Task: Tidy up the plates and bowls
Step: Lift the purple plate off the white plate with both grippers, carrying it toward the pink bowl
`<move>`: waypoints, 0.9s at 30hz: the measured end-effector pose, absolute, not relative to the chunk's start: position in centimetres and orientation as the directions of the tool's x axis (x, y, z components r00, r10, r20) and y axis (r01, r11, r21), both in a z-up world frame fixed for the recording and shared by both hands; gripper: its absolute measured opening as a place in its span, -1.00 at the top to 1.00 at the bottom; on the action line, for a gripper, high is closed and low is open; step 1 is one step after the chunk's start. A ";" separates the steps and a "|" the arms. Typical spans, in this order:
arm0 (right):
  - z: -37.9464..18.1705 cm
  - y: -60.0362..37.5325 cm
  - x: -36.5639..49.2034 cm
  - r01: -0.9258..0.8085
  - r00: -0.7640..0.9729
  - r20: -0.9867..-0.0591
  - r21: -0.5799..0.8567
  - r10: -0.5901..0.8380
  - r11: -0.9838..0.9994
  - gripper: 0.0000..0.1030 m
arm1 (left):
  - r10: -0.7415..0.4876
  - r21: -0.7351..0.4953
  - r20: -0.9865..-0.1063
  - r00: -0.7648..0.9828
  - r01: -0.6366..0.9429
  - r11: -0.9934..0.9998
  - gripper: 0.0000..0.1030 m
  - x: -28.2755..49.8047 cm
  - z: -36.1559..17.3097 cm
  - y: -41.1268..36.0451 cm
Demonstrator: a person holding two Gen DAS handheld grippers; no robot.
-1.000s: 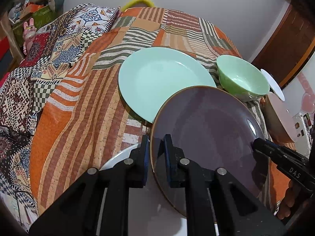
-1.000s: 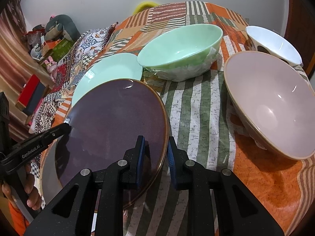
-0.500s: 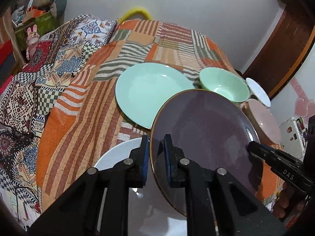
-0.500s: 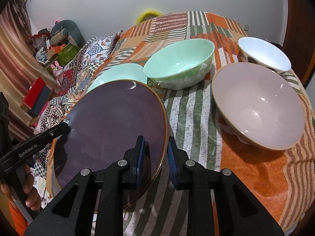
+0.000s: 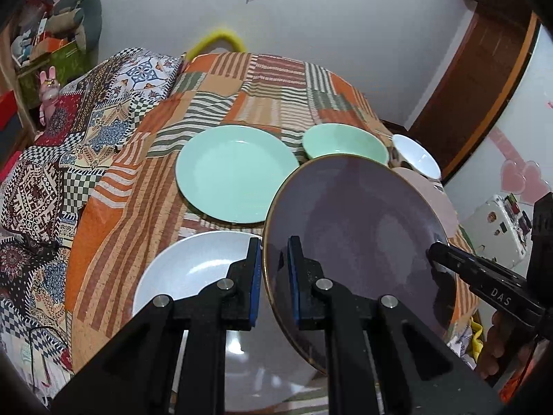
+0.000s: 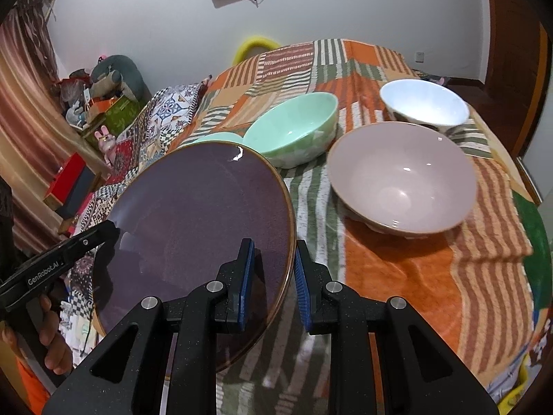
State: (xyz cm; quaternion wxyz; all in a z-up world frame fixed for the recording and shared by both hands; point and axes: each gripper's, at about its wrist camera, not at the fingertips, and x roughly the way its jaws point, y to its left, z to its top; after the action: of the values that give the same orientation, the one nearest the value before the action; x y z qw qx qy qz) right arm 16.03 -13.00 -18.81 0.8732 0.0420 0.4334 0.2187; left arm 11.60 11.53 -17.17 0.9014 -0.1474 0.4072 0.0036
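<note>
While both grippers clamp opposite edges of one plate, the scene reads left to right as follows.

Patterned quilt: lies at the far left of the left wrist view, beside the striped cloth.
Striped cloth: orange, green and cream patchwork that covers the surface under all the dishes.
White plate: lies flat on the cloth at the near left, partly under the left gripper and under the raised plate's edge.
Mint plate: lies flat on the cloth beyond the white plate, left of the mint bowl.
Left gripper: its blue pads are clamped on the left rim of the purple plate, one pad on each face.
Purple plate: dark with a brown rim, held tilted above the cloth between the two grippers, in front of the bowls.
Mint bowl: stands upright on the cloth behind the purple plate, just beside the pink bowl.
Right gripper: its pads grip the plate's right rim; in the left wrist view its finger shows at the plate's far edge.
Pink bowl: upright on the cloth, right of the purple plate.
White bowl: upright just behind the pink bowl.
Hand: holds the left gripper's handle at the lower left of the right wrist view.
</note>
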 end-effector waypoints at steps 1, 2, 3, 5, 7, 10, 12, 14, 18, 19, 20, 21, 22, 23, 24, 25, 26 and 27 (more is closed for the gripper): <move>-18.7 -13.2 15.8 -0.343 0.533 -0.736 0.263 0.417 0.902 0.60 | -0.116 -0.262 -0.735 0.668 -0.122 0.957 0.74 11.4 -17.0 11.2; -18.6 -13.5 15.6 -0.339 0.537 -0.734 0.263 0.416 0.903 0.60 | -0.118 -0.262 -0.735 0.668 -0.118 0.958 0.74 11.3 -17.0 10.9; -18.5 -13.8 15.4 -0.336 0.541 -0.732 0.264 0.414 0.904 0.60 | -0.121 -0.260 -0.735 0.667 -0.113 0.959 0.74 11.1 -16.9 10.6; -18.3 -14.4 15.1 -0.328 0.547 -0.728 0.267 0.412 0.906 0.59 | -0.127 -0.259 -0.736 0.665 -0.104 0.960 0.74 10.8 -16.7 9.8; -18.2 -14.9 14.6 -0.320 0.553 -0.725 0.269 0.410 0.908 0.59 | -0.132 -0.259 -0.738 0.662 -0.096 0.961 0.74 10.6 -16.7 9.3; -18.2 -15.7 14.2 -0.309 0.561 -0.722 0.272 0.405 0.911 0.59 | -0.141 -0.260 -0.742 0.656 -0.088 0.962 0.74 10.2 -16.8 8.4; -18.2 -16.2 14.0 -0.304 0.564 -0.721 0.271 0.402 0.913 0.59 | -0.145 -0.260 -0.745 0.651 -0.082 0.962 0.74 10.1 -16.9 7.9; -18.3 -16.7 13.8 -0.297 0.565 -0.722 0.274 0.400 0.915 0.59 | -0.151 -0.259 -0.749 0.646 -0.076 0.963 0.74 10.0 -17.0 7.3; -18.7 -17.9 13.3 -0.285 0.565 -0.725 0.276 0.394 0.918 0.59 | -0.163 -0.264 -0.755 0.635 -0.066 0.962 0.74 9.9 -17.4 6.5; -18.8 -18.1 13.3 -0.281 0.564 -0.726 0.278 0.392 0.919 0.59 | -0.170 -0.269 -0.758 0.630 -0.064 0.961 0.74 9.9 -17.5 6.3; -18.9 -18.3 13.1 -0.277 0.564 -0.727 0.281 0.392 0.919 0.59 | -0.173 -0.271 -0.759 0.628 -0.063 0.960 0.74 9.9 -17.6 6.3; -19.0 -18.6 13.0 -0.270 0.562 -0.728 0.286 0.392 0.919 0.59 | -0.177 -0.272 -0.762 0.623 -0.059 0.960 0.74 9.9 -17.8 6.0; -19.2 -19.0 12.8 -0.265 0.561 -0.729 0.290 0.392 0.920 0.59 | -0.180 -0.273 -0.766 0.618 -0.058 0.960 0.74 9.9 -18.0 5.8; -19.4 -19.3 12.7 -0.261 0.558 -0.732 0.293 0.391 0.920 0.59 | -0.182 -0.272 -0.770 0.612 -0.057 0.961 0.74 9.9 -18.2 5.6; -19.5 -19.6 12.5 -0.257 0.556 -0.733 0.296 0.391 0.920 0.59 | -0.183 -0.272 -0.772 0.608 -0.056 0.961 0.74 9.9 -18.3 5.5; -19.7 -19.8 12.3 -0.253 0.554 -0.735 0.298 0.390 0.920 0.59 | -0.185 -0.272 -0.776 0.603 -0.055 0.961 0.74 9.9 -18.5 5.3; -19.9 -20.0 12.2 -0.250 0.551 -0.738 0.298 0.389 0.921 0.59 | -0.187 -0.272 -0.780 0.598 -0.054 0.961 0.74 9.9 -18.7 5.1; -20.1 -20.2 12.1 -0.245 0.547 -0.742 0.299 0.387 0.922 0.59 | -0.189 -0.271 -0.784 0.591 -0.052 0.961 0.74 10.0 -18.9 4.9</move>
State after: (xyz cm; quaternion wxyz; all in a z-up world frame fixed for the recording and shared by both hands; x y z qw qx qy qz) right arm 12.07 -20.22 -20.11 0.8759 0.0802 0.4402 0.1803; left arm 9.99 4.91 -18.91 0.8819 -0.1338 0.4504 -0.0389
